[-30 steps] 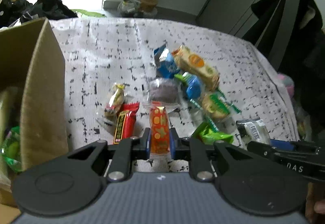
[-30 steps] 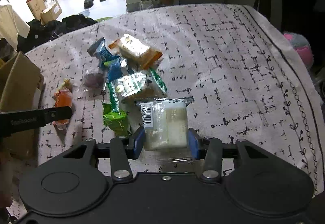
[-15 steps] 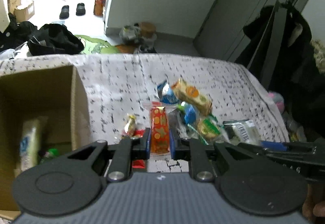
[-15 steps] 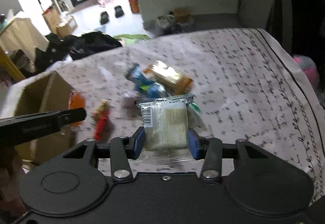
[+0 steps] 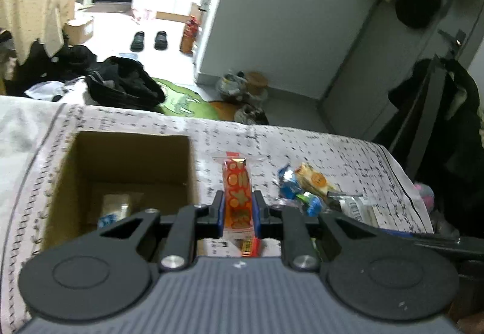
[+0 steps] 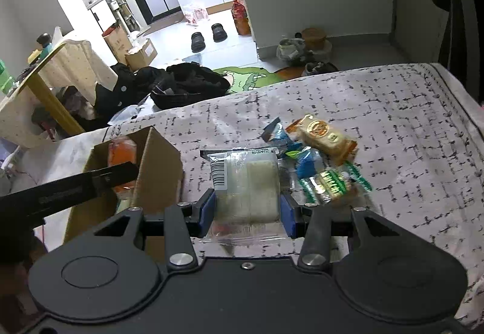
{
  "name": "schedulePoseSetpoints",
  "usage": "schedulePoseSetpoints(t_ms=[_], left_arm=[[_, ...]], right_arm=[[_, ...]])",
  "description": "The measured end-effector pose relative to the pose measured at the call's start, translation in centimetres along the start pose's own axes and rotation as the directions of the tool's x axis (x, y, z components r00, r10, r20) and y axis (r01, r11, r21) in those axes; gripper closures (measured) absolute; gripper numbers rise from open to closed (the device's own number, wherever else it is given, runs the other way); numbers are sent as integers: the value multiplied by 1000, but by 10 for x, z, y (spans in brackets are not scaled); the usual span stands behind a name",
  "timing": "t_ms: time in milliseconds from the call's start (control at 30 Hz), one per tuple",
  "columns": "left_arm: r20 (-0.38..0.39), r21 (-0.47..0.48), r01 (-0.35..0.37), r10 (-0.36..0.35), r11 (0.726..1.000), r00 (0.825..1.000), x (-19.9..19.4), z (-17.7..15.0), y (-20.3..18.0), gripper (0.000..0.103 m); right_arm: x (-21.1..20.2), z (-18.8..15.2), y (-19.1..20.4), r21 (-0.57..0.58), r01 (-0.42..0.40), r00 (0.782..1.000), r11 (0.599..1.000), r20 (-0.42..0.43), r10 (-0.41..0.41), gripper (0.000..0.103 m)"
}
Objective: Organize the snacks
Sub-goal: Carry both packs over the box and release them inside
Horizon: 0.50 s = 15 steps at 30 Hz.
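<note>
Black tongs [image 6: 247, 208], blue pads [image 6: 208, 208], silver screws [image 6: 181, 259]

Both grippers point downward, the left gripper [image 5: 237, 210] clamped narrow and the right gripper [image 6: 247, 208] gripping wider.

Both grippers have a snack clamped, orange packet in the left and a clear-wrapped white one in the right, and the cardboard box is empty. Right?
Not quite: the cardboard box already holds packets, as the left wrist view shows. The left gripper does clamp the orange packet, the right gripper the clear-wrapped white snack.
</note>
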<state>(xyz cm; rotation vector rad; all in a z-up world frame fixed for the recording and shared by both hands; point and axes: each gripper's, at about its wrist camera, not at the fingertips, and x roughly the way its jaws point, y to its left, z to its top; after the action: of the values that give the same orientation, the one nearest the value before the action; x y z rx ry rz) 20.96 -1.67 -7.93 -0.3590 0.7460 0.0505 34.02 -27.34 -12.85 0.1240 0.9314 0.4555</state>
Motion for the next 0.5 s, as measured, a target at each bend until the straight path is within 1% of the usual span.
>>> schedulePoseSetpoints(t_ms=[167, 300, 500], left_arm=[[21, -64, -51, 52, 997, 998, -17, -4, 29, 86], [25, -102, -95, 98, 990, 995, -28, -9, 52, 86], [19, -143, -139, 143, 980, 990, -35, -17, 75, 86]], right_arm=[[-1, -4, 14, -12, -34, 999, 999, 17, 34, 59], [2, -4, 30, -51, -69, 997, 996, 24, 70, 59], [10, -8, 52, -78, -124, 992, 989, 5, 125, 59]])
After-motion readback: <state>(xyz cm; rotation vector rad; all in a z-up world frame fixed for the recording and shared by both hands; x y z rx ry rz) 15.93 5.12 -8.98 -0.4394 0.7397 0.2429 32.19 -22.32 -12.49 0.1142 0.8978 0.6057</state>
